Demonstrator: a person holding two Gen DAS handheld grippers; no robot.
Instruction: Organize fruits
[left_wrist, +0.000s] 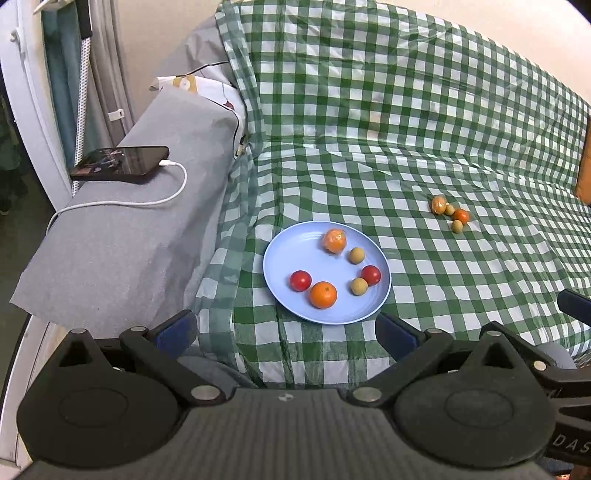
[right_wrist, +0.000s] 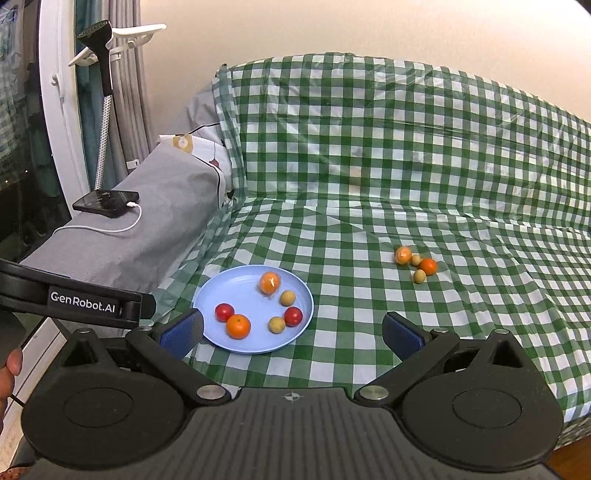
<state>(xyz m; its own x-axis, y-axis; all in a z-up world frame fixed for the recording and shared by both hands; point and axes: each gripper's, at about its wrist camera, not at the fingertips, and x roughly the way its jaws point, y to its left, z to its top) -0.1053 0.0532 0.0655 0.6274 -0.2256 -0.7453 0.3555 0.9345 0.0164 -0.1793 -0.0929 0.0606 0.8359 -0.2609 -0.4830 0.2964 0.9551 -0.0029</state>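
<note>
Where the green-and-white checked cloth (left_wrist: 424, 155) covers the sofa seat and backrest, it forms the working surface; a grey-covered armrest (left_wrist: 122, 236) adjoins it on the left side of both views. Both tools are held back from the fruit: the left gripper (left_wrist: 286, 334) and the right gripper (right_wrist: 291, 332) each have their blue-padded jaws spread wide, with nothing between them. A light blue plate (left_wrist: 291, 251) rests on the seat near the armrest and carries six fruits: a wrapped orange fruit (left_wrist: 334, 240), a bare orange (left_wrist: 323, 294), two red tomatoes (left_wrist: 300, 280) and two small tan fruits (left_wrist: 356, 255). A black phone (left_wrist: 120, 164) lies on the armrest, connected to a white cable (left_wrist: 177, 192). Well apart from the plate, a loose cluster of four small fruits (right_wrist: 417, 264) lies directly on the cloth.
</note>
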